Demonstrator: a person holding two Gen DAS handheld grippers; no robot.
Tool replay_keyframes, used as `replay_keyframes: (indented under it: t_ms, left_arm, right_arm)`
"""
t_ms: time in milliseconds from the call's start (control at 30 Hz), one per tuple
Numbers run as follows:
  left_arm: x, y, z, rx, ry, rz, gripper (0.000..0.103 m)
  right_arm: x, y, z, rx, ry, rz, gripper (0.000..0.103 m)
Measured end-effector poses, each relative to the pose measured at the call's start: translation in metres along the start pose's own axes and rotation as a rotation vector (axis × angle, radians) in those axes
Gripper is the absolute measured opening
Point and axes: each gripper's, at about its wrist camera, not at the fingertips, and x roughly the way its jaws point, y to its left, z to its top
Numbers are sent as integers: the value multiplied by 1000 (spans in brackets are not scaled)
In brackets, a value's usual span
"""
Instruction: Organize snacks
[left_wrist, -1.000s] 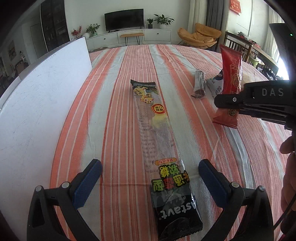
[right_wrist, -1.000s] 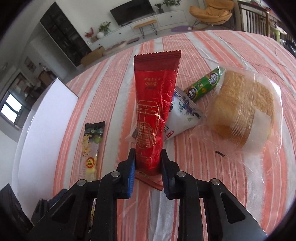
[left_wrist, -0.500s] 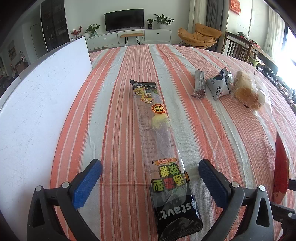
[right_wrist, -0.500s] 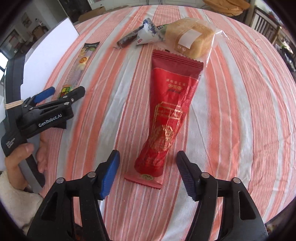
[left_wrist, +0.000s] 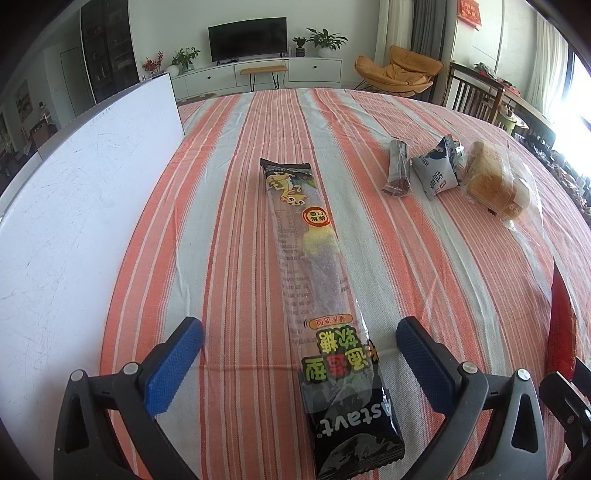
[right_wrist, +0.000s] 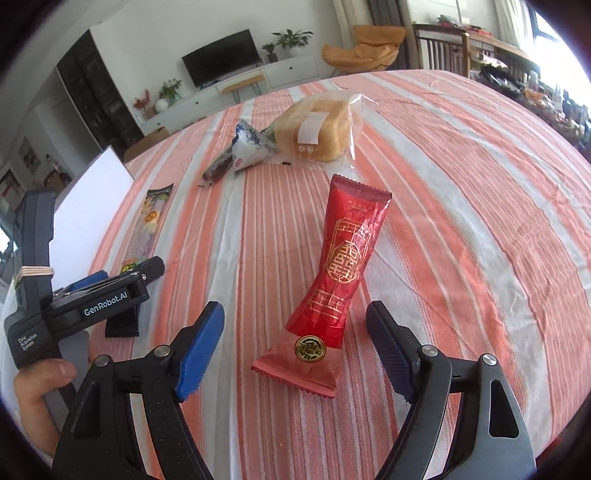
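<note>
Red snack packet (right_wrist: 334, 295) flat on striped cloth, between opening jaws of right hand-held gripper (right_wrist: 295, 345), untouched

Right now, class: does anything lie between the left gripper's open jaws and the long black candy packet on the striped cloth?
Nothing visible does. The left gripper is open, and the long black candy packet already lies flat between its fingers, neither pad touching it. The red packet lies off to the side, between the right gripper's opening jaws.
</note>
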Motion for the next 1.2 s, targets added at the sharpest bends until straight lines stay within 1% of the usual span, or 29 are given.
replay_keyframes:
  t_ms: [100,167,333,600,667,733,767,800,833,867,900,933,1000,1033,1067,1100,1133,1200]
  left_arm:
    - [0,0,0,0,0,0,103]
    - [0,0,0,0,0,0,103]
    - [0,0,0,0,0,0,103]
    - [1,-1,0,4,5,-2,103]
    - [0,-2,2,10,31,-5,103]
    - [-1,-4,2,21,78,-16,103]
    - [-3,-6,2,31,91,-24,101]
    - [-7,-8,0,39,82,-31,93]
    - [-13,-10,-3,55,65,-45,77]
    - [-18,-14,-5,81,53,-64,66]
    - [-23,-18,-6,106,45,-74,36]
    - [-26,-22,-8,127,49,-62,26]
    - [-31,-21,-12,120,50,-75,18]
    - [-35,-18,-15,102,50,-90,16]
    - [-38,-15,-17,77,56,-115,15]
    - [-43,-12,-20,53,59,-146,12]
    - [-48,-10,-23,38,57,-168,11]
    - [-59,-6,-28,18,50,-214,10]
  right_arm:
    - [2,-4,2,7,-11,-2,82]
    - [0,5,-3,-14,-12,-18,84]
    - [1,12,-7,-60,-6,-63,85]
    - [0,11,-7,-50,-10,-53,85]
    - [-4,7,-7,-18,-17,-22,85]
    - [-12,-6,-4,60,-48,76,84]
    - [-19,-14,-4,105,-79,125,84]
    - [-27,-22,-4,145,-111,156,84]
    - [-33,-31,-5,187,-140,177,85]
    - [-39,-41,-6,238,-165,198,85]
    - [-43,-52,-7,297,-183,215,85]
    - [-45,-62,-9,352,-194,223,85]
    - [-44,-78,-13,444,-192,212,86]
    - [-41,-81,-13,467,-174,192,86]
    - [-37,-80,-11,464,-149,170,86]
    - [-33,-73,-7,431,-120,139,85]
    - [-28,-62,-3,368,-96,103,85]
    - [-17,-37,5,231,-41,22,85]
